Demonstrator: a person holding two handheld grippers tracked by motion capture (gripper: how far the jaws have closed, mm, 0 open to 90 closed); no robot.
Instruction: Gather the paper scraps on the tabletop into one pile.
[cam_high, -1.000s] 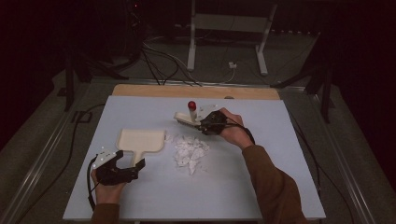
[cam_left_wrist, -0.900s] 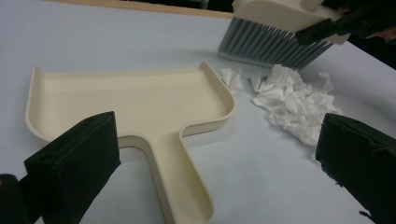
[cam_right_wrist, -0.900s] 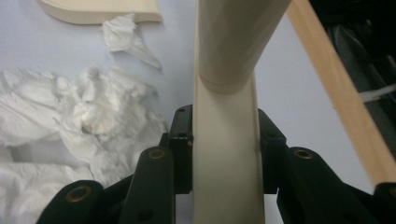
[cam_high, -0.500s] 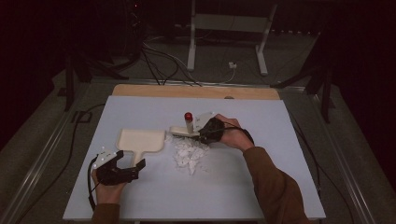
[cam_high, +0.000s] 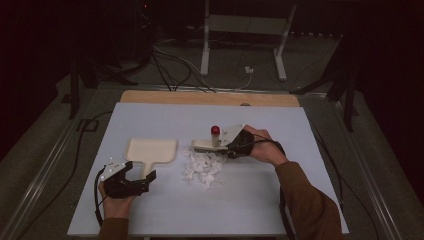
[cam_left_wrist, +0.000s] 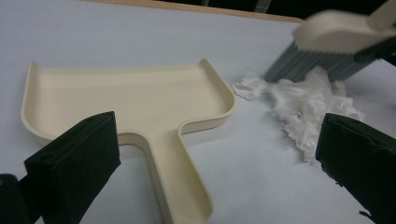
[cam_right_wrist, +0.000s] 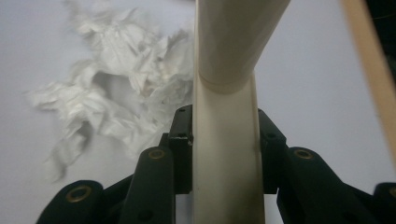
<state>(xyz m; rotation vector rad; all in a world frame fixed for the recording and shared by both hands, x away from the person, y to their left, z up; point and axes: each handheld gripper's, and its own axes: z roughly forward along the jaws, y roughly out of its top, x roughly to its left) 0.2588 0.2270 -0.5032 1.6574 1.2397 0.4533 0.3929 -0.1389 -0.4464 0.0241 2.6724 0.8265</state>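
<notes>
A cream dustpan (cam_high: 151, 149) lies flat on the pale blue table (cam_high: 165, 215), its handle (cam_left_wrist: 183, 186) pointing at my left gripper (cam_high: 138, 176). That gripper is open, jaws wide apart on either side of the handle and touching nothing. Right of the pan sits a pile of torn white paper (cam_high: 202, 168) (cam_left_wrist: 303, 105) (cam_right_wrist: 116, 93). My right gripper (cam_high: 234, 146) is shut on the handle (cam_right_wrist: 228, 158) of a cream brush (cam_high: 205, 145) with grey bristles (cam_left_wrist: 317, 63). The brush head rests at the pile's far edge. A small red knob (cam_high: 215, 130) stands on the brush.
A wooden strip (cam_high: 210, 98) runs along the table's far edge. Cables and a metal stand (cam_high: 245, 30) are on the dark floor beyond. A black cable (cam_high: 85, 145) trails off the table's left side.
My right gripper has brought the brush nearer, from behind the paper down to the pile's far edge. The left gripper and dustpan have not moved.
</notes>
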